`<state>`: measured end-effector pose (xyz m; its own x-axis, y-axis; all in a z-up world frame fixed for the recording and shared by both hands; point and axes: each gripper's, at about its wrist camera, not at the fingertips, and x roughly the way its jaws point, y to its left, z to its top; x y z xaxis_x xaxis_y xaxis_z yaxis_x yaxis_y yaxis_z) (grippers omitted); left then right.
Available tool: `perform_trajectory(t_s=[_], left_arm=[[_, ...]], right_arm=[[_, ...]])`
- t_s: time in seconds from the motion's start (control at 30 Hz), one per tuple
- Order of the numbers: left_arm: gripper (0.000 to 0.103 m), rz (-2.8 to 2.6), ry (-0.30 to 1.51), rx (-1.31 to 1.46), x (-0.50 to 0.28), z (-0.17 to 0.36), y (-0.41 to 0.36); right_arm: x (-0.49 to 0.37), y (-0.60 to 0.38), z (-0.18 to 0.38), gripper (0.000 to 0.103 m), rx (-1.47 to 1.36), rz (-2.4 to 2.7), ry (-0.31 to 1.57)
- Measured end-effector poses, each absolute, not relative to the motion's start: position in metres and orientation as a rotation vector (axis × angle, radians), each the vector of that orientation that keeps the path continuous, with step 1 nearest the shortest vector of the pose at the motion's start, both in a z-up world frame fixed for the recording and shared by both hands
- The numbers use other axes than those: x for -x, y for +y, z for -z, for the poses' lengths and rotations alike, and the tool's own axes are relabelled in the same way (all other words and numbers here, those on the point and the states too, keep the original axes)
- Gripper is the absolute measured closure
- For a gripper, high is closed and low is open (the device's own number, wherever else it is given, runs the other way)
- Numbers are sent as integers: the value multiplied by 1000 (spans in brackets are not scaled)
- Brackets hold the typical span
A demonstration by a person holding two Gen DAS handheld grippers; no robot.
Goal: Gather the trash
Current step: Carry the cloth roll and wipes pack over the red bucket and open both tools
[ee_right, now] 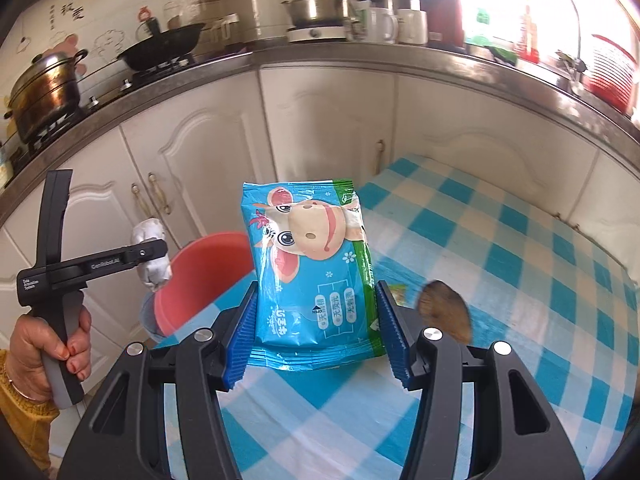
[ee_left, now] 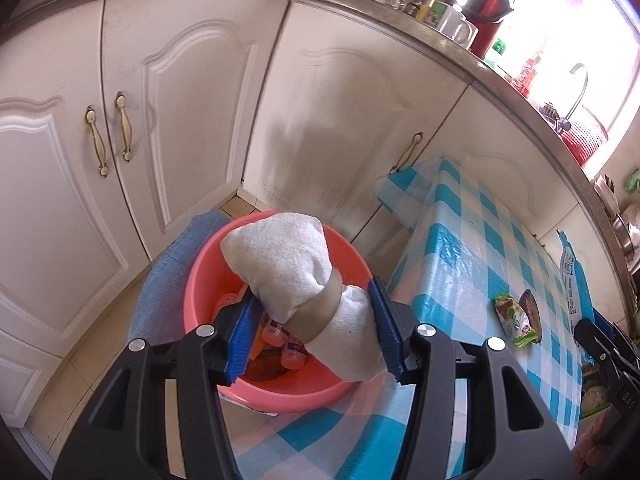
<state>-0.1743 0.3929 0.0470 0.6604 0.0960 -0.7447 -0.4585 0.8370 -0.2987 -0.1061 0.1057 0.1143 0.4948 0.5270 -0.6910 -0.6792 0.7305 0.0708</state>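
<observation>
1. We have the rolled white cloth bundle point(ee_left: 304, 280), bound round its middle with a tape band, clamped between the blue pads of the left tongs point(ee_left: 316, 332); it hangs right above the pink basin point(ee_left: 192, 280), which stands on the floor beside the table point(ee_left: 480, 240).
2. The basin already holds some rubbish — small pink bottles and a packet lie at its bottom — so we judge it the collecting bin for this job.
3. The right tongs point(ee_right: 316, 336) grip a blue wet-wipe pack point(ee_right: 316, 264) with a cartoon cow on it, pads pressed to both of its long edges; it is held up over the near edge of the checked tablecloth, well apart from the basin.
4. In the right wrist view we see a hand point(ee_right: 48, 344) holding the left tool, the bundle at its tip just over the basin's rim.
5. The step in hand, as we read it, is the drop-off: the left tongs need only spread to let the bundle fall in.
6. Next, the wipe pack wants carrying leftward over the basin before release.
7. Still on the table — a green snack wrapper point(ee_left: 514, 320) and a brown round thing point(ee_left: 534, 312) touching it.
</observation>
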Motion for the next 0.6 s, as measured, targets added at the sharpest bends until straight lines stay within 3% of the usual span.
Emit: perform_trajectory(t_s=[0.6], left_arm=[[49, -378, 805, 499, 181, -28, 422]], right_arm=[[116, 207, -93, 46, 305, -929, 817]])
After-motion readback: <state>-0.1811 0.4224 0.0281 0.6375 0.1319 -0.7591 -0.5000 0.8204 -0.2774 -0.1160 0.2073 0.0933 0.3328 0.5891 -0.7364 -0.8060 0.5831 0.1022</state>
